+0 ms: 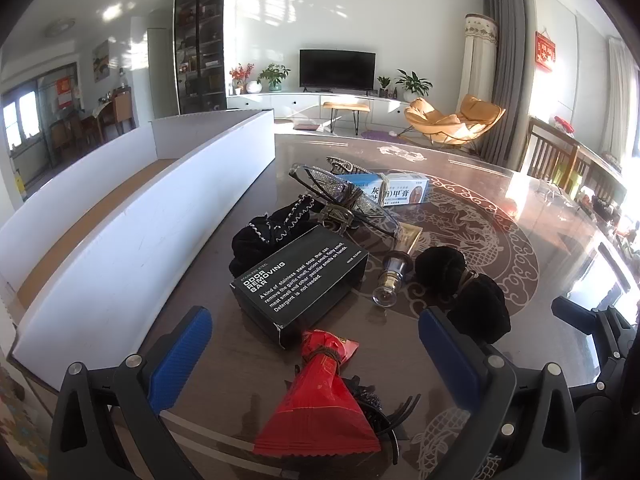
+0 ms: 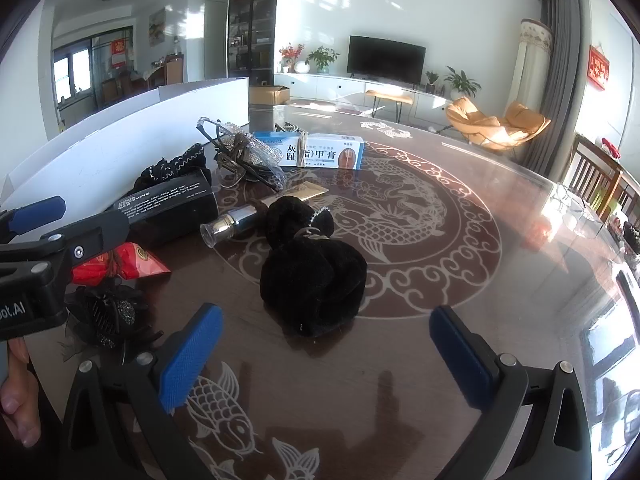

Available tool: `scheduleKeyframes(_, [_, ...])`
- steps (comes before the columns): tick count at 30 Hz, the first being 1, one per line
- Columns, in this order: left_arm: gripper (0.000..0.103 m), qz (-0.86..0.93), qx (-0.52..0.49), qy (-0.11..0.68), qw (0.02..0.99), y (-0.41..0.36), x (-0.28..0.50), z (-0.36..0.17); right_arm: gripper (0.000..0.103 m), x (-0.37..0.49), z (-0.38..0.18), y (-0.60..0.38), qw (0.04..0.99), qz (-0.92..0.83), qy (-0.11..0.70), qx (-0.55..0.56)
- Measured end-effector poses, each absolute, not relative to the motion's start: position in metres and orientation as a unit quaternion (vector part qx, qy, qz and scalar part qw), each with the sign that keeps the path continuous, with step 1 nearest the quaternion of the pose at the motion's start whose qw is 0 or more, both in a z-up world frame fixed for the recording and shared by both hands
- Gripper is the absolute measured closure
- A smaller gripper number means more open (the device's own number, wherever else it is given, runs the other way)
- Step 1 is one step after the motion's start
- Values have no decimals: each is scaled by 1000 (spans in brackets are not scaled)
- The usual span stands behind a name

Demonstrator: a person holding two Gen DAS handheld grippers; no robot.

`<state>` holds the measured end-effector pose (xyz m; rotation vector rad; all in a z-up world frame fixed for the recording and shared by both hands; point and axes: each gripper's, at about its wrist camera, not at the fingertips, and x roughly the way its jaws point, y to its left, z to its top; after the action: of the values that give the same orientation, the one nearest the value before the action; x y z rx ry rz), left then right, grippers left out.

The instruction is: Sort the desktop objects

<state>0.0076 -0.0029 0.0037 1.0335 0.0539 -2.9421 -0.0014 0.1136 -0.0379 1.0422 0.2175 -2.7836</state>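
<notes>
Both the left gripper point(image 1: 316, 354) and right gripper point(image 2: 326, 354) are hovering spread wide and empty over the desk point(image 2: 500, 280), whose right edge is lying free

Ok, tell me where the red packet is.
In the left wrist view the red packet lies low centre on the table, just below the black box and between the open left gripper fingers.

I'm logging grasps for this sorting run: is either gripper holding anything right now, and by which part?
Nothing is held. The left gripper and the right gripper both stand wide open above the table, touching none of the items.
</notes>
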Motion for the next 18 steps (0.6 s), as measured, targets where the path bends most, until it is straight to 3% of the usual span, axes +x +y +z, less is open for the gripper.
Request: scheduleKeyframes(18, [0, -944, 331, 12, 11, -2, 7, 3, 0, -2, -38, 114, 81, -931, 72, 349])
